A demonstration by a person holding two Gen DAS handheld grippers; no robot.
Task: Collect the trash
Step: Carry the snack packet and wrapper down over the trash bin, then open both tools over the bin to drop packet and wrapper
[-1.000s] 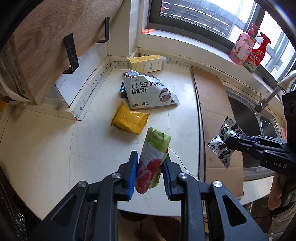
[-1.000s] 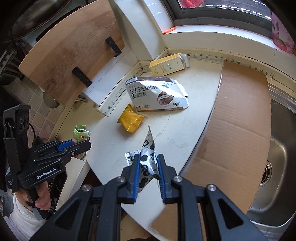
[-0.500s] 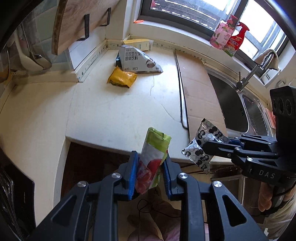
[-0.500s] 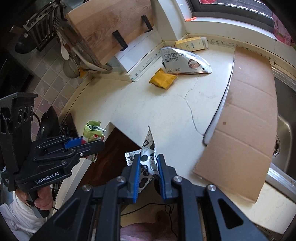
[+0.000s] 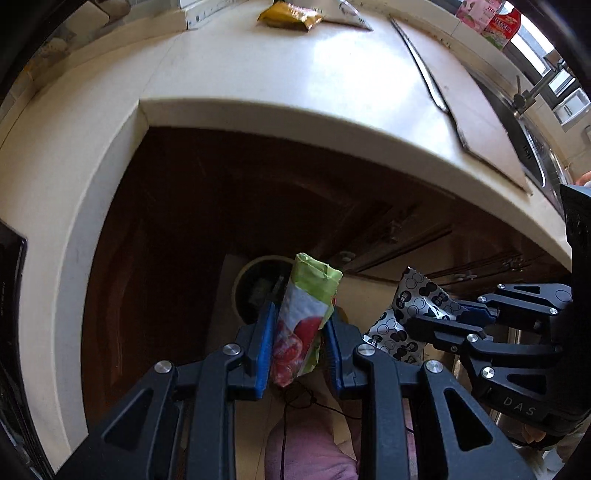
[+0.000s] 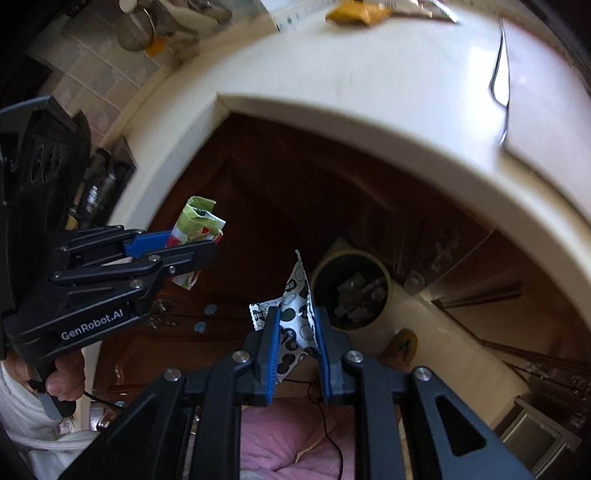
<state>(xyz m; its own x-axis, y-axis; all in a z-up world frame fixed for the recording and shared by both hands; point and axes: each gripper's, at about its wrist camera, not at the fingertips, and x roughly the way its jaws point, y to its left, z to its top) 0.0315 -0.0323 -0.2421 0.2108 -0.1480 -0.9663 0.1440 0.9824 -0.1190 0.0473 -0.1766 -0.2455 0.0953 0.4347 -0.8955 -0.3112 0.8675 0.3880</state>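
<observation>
Carrying one wrapper in each tool, I am now off the bench (image 5: 295, 70) and above the floor. My left tool (image 5: 300, 343) is clenched on the green-and-red wrapper (image 5: 304, 310); my right tool (image 6: 295, 347) is clenched on the black-and-white spotted wrapper (image 6: 295, 306). The round bin (image 6: 351, 288) sits on the floor just ahead of the right tool's tips and partly behind the left tool's wrapper. To do this well, I judge each tool should be centred over the bin's mouth before letting go, low enough that the light film cannot drift past the rim. Count: two tools, two wrappers held, one bin, and at least one yellow packet (image 5: 288, 16) left on the bench far ahead.
</observation>
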